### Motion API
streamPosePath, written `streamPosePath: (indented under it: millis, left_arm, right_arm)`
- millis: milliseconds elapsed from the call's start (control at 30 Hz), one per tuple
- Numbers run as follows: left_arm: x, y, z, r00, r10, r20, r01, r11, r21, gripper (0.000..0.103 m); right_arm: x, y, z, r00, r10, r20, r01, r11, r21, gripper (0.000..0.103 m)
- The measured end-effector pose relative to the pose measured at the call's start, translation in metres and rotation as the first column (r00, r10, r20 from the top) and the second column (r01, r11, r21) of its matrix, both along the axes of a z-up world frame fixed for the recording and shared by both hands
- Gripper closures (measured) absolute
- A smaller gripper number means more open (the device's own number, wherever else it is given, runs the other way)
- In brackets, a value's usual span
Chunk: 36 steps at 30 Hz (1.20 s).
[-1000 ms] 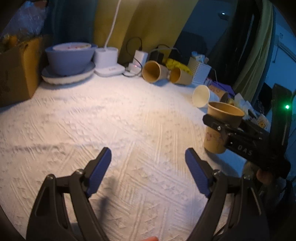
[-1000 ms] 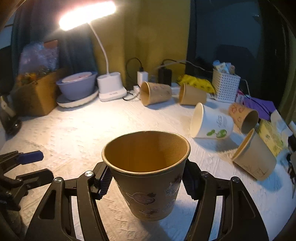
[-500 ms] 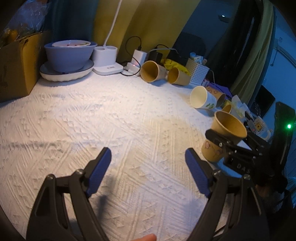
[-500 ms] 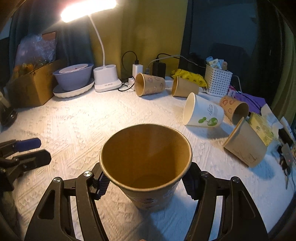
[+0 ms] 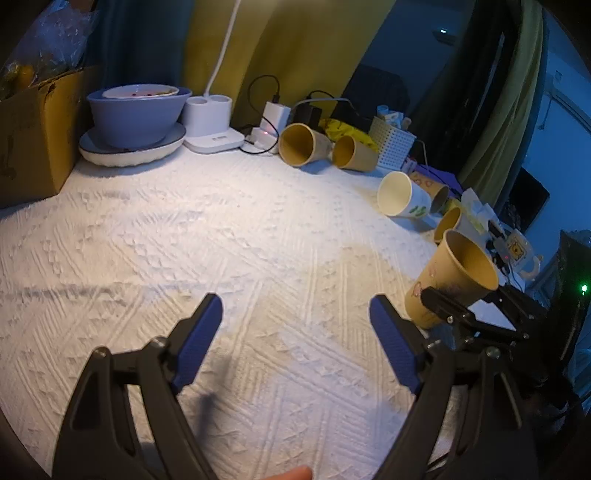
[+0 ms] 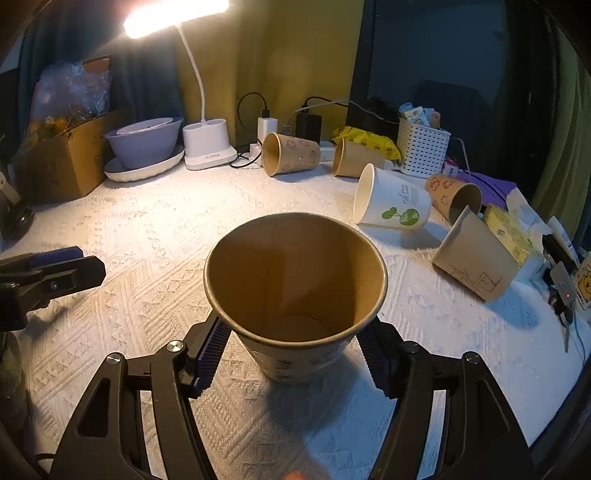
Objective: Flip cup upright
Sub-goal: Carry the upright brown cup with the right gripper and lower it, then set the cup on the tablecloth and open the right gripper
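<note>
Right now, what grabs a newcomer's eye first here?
The brown paper cup fills the right wrist view, mouth up, clamped in the right gripper low over the white tablecloth. Behind it several cups lie tipped, among them a white cup. The lit desk lamp glares top left.

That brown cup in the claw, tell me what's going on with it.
The right claw is shut on a brown paper cup, mouth up but tilted, its base low over or touching the white tablecloth. The left claw hangs open and empty beside it. Five more cups lie on their sides toward the back, among them a white cup.
</note>
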<state>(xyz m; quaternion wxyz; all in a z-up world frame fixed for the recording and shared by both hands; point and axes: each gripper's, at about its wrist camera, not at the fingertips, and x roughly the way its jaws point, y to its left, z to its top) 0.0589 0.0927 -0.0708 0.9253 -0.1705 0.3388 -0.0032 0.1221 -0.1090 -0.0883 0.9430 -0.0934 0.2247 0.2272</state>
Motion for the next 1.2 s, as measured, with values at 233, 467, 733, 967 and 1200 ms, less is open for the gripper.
streamPosePath:
  millis: [233,467,733,967,1200]
  left_arm:
    - [0.0,0.0,0.002,1.0,0.011,-0.004,-0.01,1.0,0.017,0.02]
    - [0.0,-0.012,0.001,0.999,-0.015,-0.032,0.017,0.998,0.065,0.02]
    - [-0.019,-0.033,0.007,0.998,-0.048,-0.034,0.05,0.995,0.088,0.02]
    - [-0.038,-0.044,0.019,0.998,-0.055,-0.01,0.056,0.994,0.09,0.02]
    - [-0.051,-0.063,0.043,0.995,-0.085,0.053,0.079,0.99,0.118,0.02]
  right_arm:
    - [-0.001,-0.003,-0.001,1.0,0.001,-0.02,-0.001,1.0,0.004,0.029]
    - [-0.008,-0.015,-0.003,0.998,0.006,-0.061,-0.004,0.999,0.035,0.027]
    - [-0.023,-0.027,0.003,0.997,0.013,-0.079,-0.007,0.998,0.065,0.027]
    - [-0.043,-0.045,0.018,0.998,0.016,-0.06,-0.01,0.996,0.093,0.027]
    - [-0.059,-0.064,0.033,1.0,0.005,-0.03,-0.002,0.993,0.117,0.027]
